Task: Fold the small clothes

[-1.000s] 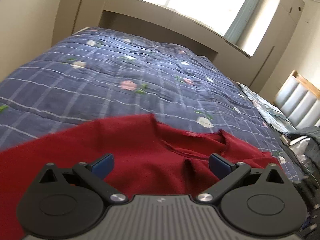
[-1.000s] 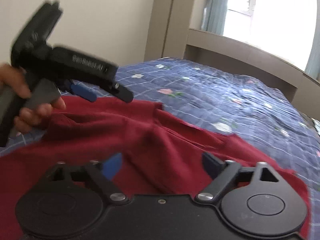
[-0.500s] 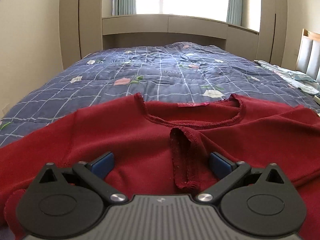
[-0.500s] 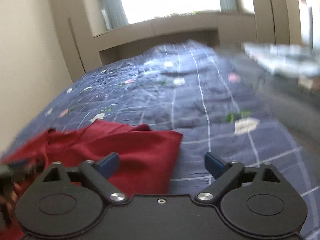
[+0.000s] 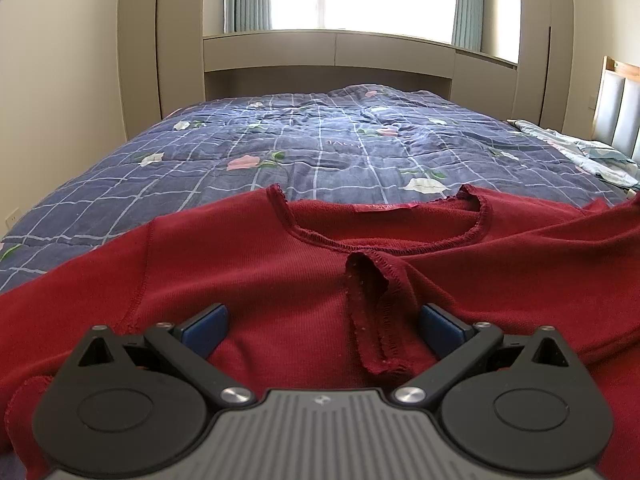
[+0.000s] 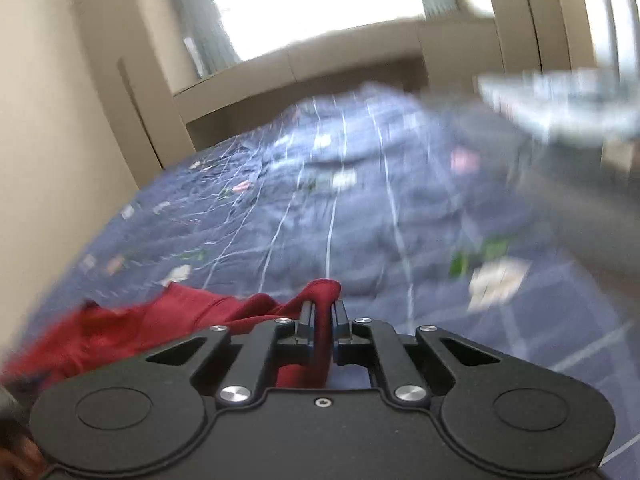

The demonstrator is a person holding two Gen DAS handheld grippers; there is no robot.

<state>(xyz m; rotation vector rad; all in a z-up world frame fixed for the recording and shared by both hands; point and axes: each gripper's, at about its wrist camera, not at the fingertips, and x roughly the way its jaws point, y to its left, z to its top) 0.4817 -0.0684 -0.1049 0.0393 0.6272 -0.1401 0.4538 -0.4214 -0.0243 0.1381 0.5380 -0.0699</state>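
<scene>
1. Left wrist view: my left gripper (image 5: 322, 326) hangs low over the red top (image 5: 256, 280), its two blue pads spread wide with nothing pinched between them.
2. The top lies spread across the near edge of the blue checked quilt (image 5: 320, 144), reaching past both sides of the gripper. Its neckline (image 5: 384, 236) sits straight ahead of my fingers, opening away from me, with a small label at the back of the collar.
3. A folded, stitched strip of the fabric (image 5: 374, 320) runs from the neckline toward me and ends between the pads, closer to the right-hand one; I cannot tell whether it touches that pad.
4. Right wrist view (blurred): my right gripper (image 6: 323, 314) has its fingers drawn tight together, clamped on a bunched fold of the red top (image 6: 320, 292) that pokes up past the tips.
5. From that pinch the rest of the top trails to the left over the quilt (image 6: 360, 208).
</scene>
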